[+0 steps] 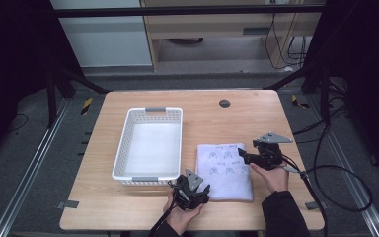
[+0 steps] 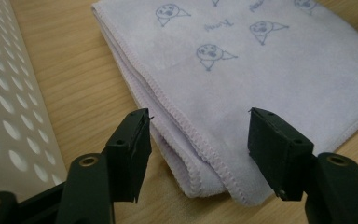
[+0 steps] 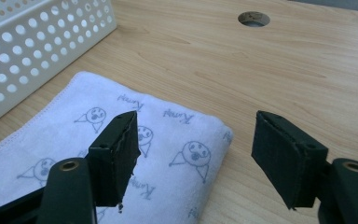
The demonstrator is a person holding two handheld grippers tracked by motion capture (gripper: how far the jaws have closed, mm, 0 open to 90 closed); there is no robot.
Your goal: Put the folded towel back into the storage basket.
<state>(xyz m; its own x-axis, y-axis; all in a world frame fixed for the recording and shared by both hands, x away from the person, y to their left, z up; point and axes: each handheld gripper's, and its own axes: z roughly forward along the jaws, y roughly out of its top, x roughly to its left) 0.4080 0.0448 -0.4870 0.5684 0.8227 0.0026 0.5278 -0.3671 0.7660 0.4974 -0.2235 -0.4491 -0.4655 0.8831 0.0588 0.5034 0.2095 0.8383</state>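
A wooden counter (image 1: pixel 143 202) carries a white perforated basket (image 1: pixel 148 143) with a folded pale towel (image 1: pixel 225 173) printed with little faces just beside it. The left hand-held gripper (image 1: pixel 205 190) is spread at the towel's near corner; the right hand-held gripper (image 1: pixel 241 154) is spread at its far right edge.

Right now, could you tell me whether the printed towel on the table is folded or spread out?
Folded. The towel lies as a compact rectangle beside the basket, and the left gripper view shows several stitched layers stacked along its edge.

A lab recording bay: metal frame (image 1: pixel 187 11), floor rails (image 1: pixel 27 168), trailing cables (image 1: pixel 335 173).
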